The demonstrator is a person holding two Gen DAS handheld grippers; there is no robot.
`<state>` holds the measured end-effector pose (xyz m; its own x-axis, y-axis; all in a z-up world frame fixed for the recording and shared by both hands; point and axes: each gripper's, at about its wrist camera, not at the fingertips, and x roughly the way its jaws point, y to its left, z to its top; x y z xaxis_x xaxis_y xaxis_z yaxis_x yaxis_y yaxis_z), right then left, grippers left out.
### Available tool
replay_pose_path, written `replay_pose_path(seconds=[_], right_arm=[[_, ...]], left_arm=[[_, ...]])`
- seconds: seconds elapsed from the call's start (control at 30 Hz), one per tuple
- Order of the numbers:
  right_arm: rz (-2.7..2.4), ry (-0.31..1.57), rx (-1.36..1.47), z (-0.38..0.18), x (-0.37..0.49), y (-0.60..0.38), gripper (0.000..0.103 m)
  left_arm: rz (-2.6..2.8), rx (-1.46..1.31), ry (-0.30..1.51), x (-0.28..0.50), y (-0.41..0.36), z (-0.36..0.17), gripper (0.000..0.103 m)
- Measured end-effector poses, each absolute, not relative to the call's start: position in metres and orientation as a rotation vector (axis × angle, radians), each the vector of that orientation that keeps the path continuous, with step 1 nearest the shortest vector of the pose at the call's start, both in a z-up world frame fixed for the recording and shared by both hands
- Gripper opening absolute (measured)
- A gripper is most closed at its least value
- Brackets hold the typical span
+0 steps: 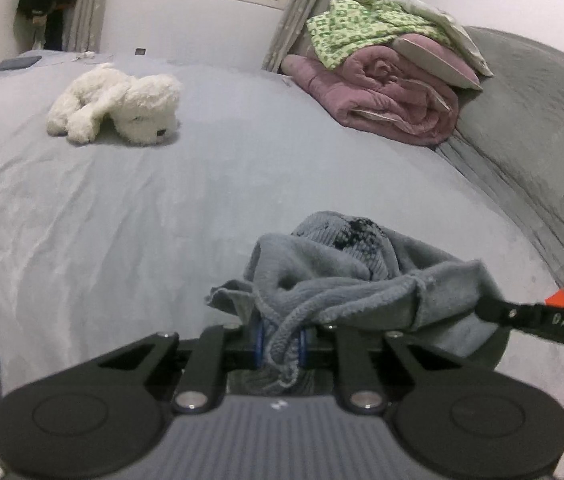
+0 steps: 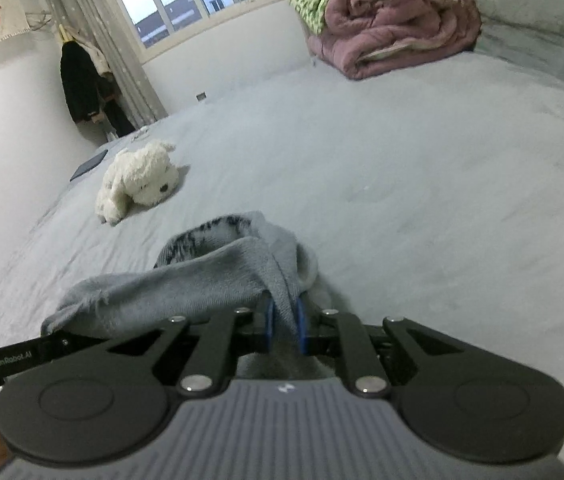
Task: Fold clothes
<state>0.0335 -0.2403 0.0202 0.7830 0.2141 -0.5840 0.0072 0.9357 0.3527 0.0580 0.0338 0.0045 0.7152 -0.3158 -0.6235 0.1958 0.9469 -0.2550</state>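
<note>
You are holding a bunched grey knit garment (image 1: 345, 276) above the near part of the grey bed (image 1: 162, 200), and the main risk is that it is hanging as a crumpled wad, not as a flat sheet. The left gripper (image 1: 282, 344) is pinching mostly a thick cord or rolled hem, so the fabric could be slipping out as the weight swings, or you could be lifting only a drawstring while the body sags. The right gripper (image 2: 283, 328) is biting a narrow fold, and its black finger is reaching across the cloth in the left view, so the two tools are working very near each other and could be knocking together or twisting the garment further if you are pulling apart unevenly. Both pairs of blue pads (image 2: 268, 322) are standing nearly together, each clamped on cloth, with fabric plainly showing between them. The white plush dog (image 1: 118, 104) and the rolled pink quilt (image 1: 393, 96) are lying well apart from the garment, so neither is crowding the space where you would be spreading it.
</note>
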Motion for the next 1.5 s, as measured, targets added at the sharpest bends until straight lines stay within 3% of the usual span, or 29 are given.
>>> replay_pose_path(seconds=[0.47, 0.87, 1.0, 1.1, 1.23, 1.33, 1.5], right_arm=[[0.061, 0.680, 0.334, 0.020, 0.002, -0.271, 0.013], [0.102, 0.786, 0.266, -0.005, -0.022, -0.272, 0.013], [0.117, 0.821, 0.238, -0.009, -0.021, -0.266, 0.019], [0.112, 0.825, 0.220, -0.008, -0.018, -0.265, 0.022], [0.122, 0.788, 0.237, 0.001, -0.018, -0.269, 0.044], [0.130, 0.741, 0.254, 0.012, -0.018, -0.271, 0.052], [0.118, 0.707, 0.299, 0.016, -0.003, -0.273, 0.055]], left_arm=[[-0.440, -0.029, 0.770, 0.023, -0.004, 0.002, 0.016], [-0.564, 0.089, 0.892, -0.012, -0.007, -0.034, 0.016], [-0.594, 0.120, 0.895, -0.014, -0.003, -0.037, 0.024], [-0.617, 0.091, 0.885, -0.012, 0.006, -0.030, 0.045], [-0.630, 0.048, 0.869, -0.006, 0.023, -0.018, 0.061], [-0.626, 0.043, 0.858, -0.003, 0.035, -0.011, 0.072], [-0.607, -0.059, 0.876, 0.015, 0.055, -0.012, 0.074]])
